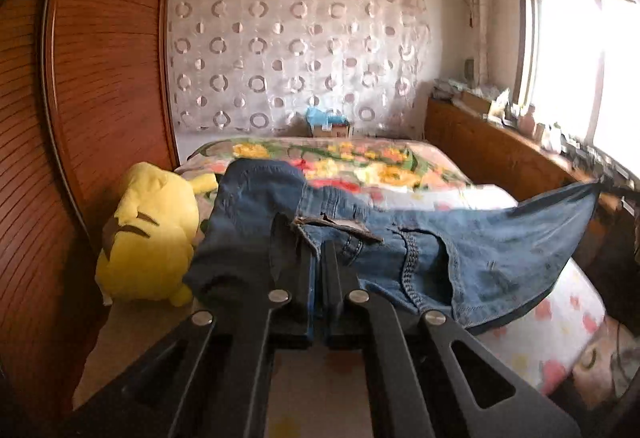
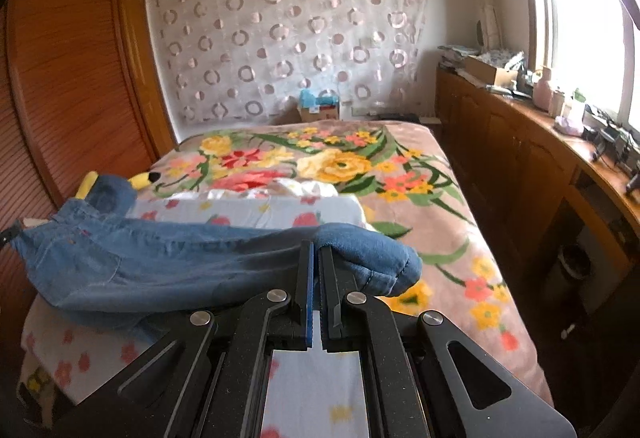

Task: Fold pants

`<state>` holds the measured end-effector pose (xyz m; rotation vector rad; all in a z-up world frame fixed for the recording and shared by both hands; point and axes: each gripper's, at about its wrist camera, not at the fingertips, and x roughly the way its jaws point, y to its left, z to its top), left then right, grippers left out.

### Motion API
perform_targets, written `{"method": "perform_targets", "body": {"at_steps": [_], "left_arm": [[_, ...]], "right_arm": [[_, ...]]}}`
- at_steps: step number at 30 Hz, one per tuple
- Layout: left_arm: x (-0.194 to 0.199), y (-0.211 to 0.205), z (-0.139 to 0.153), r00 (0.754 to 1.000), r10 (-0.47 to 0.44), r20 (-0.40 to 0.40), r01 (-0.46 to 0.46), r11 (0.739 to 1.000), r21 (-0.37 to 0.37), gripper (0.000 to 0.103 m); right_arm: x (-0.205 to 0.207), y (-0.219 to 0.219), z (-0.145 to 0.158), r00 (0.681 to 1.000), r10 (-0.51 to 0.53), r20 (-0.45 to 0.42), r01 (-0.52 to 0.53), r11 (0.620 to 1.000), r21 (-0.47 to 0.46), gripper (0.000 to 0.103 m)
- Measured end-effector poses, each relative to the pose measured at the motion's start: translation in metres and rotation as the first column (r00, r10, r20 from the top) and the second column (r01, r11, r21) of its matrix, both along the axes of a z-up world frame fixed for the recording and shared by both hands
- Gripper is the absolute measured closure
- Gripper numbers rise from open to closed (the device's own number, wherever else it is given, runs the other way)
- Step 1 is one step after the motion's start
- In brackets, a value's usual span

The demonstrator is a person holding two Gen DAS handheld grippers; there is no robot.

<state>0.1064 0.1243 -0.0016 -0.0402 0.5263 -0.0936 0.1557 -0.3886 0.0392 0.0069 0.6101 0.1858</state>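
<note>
Clamping the waistband, the left hand-held gripper (image 1: 318, 250) has its jaws pressed together on the jeans (image 1: 460, 250) near the leather patch. The right hand-held gripper (image 2: 316, 254) is likewise closed tight on denim at the far end of the garment, a rounded fold bulging beside its fingers. Between the two, the jeans hang stretched and lifted above the bed (image 2: 440, 173) — over a white strawberry-print sheet (image 2: 256, 211) and a floral blanket (image 2: 340, 161). A yellow plush (image 1: 148, 234) lies at the bed's left edge beside the wooden wardrobe (image 1: 92, 77).
</note>
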Motion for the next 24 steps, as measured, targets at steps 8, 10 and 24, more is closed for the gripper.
{"method": "perform_targets", "body": {"at_steps": [8, 10, 24], "left_arm": [[-0.043, 0.008, -0.022, 0.999, -0.011, -0.049, 0.010, 1.000, -0.023, 0.103], [-0.045, 0.007, -0.032, 0.997, -0.017, -0.081, 0.014, 0.999, -0.033, 0.103], [-0.061, -0.025, -0.053, 0.988, -0.047, -0.144, 0.047, 0.999, -0.004, 0.074]], "right_arm": [[-0.065, -0.022, -0.028, 0.999, -0.005, -0.040, 0.007, 0.999, 0.047, 0.103], [-0.070, -0.022, -0.050, 0.996, -0.009, -0.090, 0.014, 0.998, 0.057, 0.103], [-0.091, -0.037, -0.110, 0.978, -0.042, -0.206, 0.061, 0.994, 0.088, 0.075]]}}
